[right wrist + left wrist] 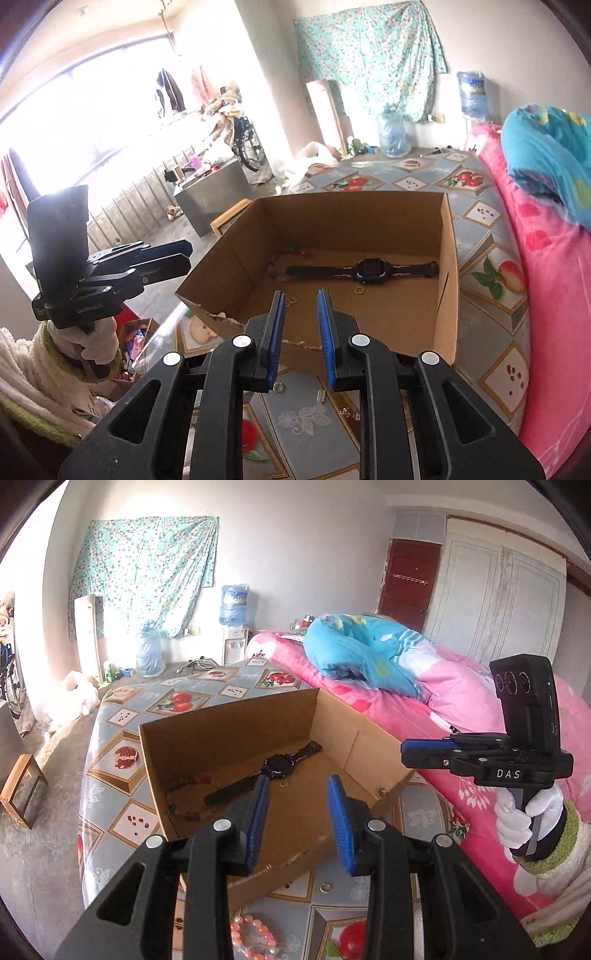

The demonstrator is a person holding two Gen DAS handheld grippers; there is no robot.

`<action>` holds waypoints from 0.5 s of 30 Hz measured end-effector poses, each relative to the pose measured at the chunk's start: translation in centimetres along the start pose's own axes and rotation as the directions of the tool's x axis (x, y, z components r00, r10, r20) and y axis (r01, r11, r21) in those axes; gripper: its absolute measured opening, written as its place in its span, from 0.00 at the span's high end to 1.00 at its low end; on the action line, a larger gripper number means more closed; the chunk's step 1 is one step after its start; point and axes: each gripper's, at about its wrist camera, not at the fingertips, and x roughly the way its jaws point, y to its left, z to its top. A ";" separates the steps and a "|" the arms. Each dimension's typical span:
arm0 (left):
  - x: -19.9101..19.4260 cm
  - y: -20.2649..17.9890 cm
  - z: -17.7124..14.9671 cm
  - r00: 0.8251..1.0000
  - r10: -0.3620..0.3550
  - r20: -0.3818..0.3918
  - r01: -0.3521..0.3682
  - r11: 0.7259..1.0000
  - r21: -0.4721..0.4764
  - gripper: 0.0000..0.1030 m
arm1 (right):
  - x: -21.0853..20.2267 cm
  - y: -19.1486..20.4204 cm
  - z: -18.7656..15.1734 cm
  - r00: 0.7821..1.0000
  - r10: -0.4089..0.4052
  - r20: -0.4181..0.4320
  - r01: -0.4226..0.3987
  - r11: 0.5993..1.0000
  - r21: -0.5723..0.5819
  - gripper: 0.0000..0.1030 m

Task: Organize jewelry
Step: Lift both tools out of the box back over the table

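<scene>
An open cardboard box [236,734] [448,258] sits on a fruit-patterned table. Inside lie a black watch [275,770] [369,272], a dark bead bracelet [177,805] [275,267], a small gold ring [283,784] [359,290] and a thin earring [291,301]. My left gripper [299,819] is open and empty above the box's near edge. My right gripper [300,332] is open and empty over the box's near edge; it also shows in the left wrist view [424,753]. On the table outside the box lie a pink bead bracelet [253,936], a ring [325,887] [279,387] and a small chain [349,411].
A bed with pink bedding [461,701] [546,295] and a blue quilt [362,657] runs along the table's right side. A water dispenser [234,627] and floral curtain [147,572] stand at the back wall. A wooden frame [22,790] lies on the floor at left.
</scene>
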 end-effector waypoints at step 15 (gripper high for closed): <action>8.5 -4.8 -10.5 0.977 0.084 -0.198 -0.067 0.994 0.090 0.71 | 5.5 1.8 -10.7 0.979 -0.095 -0.180 0.116 0.987 0.108 0.81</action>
